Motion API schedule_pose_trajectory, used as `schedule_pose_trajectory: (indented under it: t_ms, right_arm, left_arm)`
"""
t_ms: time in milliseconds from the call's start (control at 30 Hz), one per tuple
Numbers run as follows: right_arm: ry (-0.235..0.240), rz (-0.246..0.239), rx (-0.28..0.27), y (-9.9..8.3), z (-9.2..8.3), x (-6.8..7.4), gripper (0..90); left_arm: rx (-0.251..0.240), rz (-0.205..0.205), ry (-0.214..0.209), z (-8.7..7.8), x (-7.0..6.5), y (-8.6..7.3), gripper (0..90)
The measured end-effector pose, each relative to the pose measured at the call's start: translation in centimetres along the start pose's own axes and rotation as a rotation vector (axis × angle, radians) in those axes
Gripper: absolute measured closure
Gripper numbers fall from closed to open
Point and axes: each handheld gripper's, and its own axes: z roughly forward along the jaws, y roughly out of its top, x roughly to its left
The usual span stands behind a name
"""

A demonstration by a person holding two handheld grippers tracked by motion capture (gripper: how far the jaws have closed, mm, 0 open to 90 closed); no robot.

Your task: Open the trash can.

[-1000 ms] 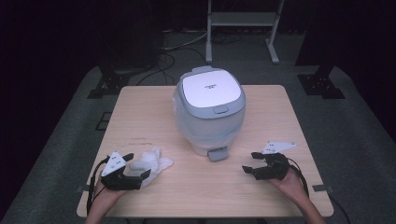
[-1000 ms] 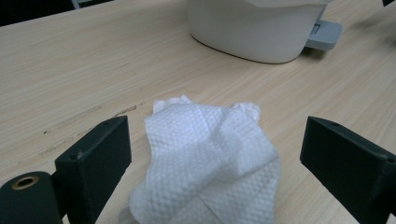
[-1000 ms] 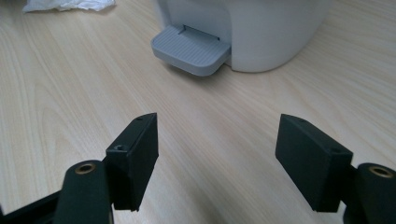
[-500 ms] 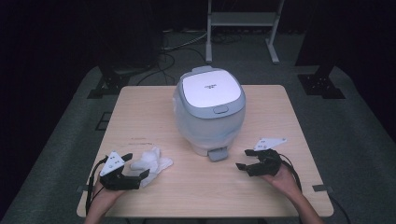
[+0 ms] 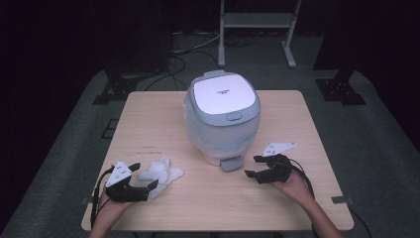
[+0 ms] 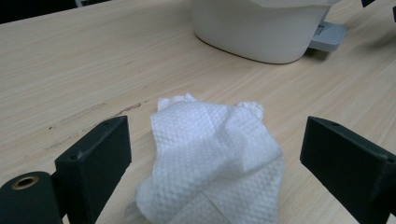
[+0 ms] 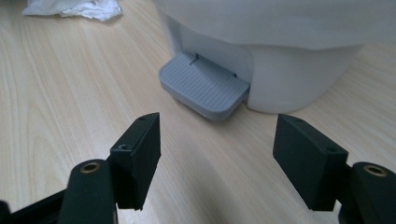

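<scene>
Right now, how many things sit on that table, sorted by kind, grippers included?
Pedal bin: 1
Crumpled paper towel: 1
Handheld grippers: 2, the left gripper and the right gripper, both open
Total: 4

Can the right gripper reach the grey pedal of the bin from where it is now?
Probably yes: the right gripper is open and faces the pedal, with bare table between them.
</scene>
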Motion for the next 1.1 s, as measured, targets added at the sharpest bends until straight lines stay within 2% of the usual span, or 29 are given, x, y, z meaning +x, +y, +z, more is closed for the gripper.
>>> schedule_pose_trajectory:
  t_ms: [167,367,400,467,500,567,667,1100]
  right_arm:
    - [0.005,-0.015,0.007,0.9,0.8,0.1,32.5]
    - [0.014,-0.026,0.007,1.6,1.3,0.4,39.1]
    - [0.019,-0.034,0.007,1.7,1.6,0.5,42.9]
    - [0.017,-0.032,0.011,1.8,1.7,0.5,43.7]
    - [0.011,-0.039,0.018,2.0,2.0,0.6,47.6]
    - [0.010,-0.044,0.022,2.0,2.2,0.7,48.8]
    - [0.016,-0.052,0.028,2.2,2.8,1.0,55.4]
    - [0.022,-0.056,0.032,2.9,4.3,1.2,74.6]
  left_arm:
    - [0.006,0.004,0.012,-0.1,0.0,0.0,8.0]
    - [0.002,-0.006,0.016,-0.2,0.2,0.0,8.0]
    - [0.003,-0.004,0.014,-0.2,0.2,0.0,8.0]
    - [0.004,-0.003,0.015,-0.2,0.1,0.0,8.0]
    - [0.005,0.001,0.015,-0.2,0.1,0.0,8.0]
    - [0.006,0.002,0.015,-0.2,0.1,0.0,8.0]
    - [0.013,0.003,0.016,-0.1,0.1,-0.1,8.0]
    - [0.011,-0.001,0.029,-0.3,0.3,-0.1,8.0]
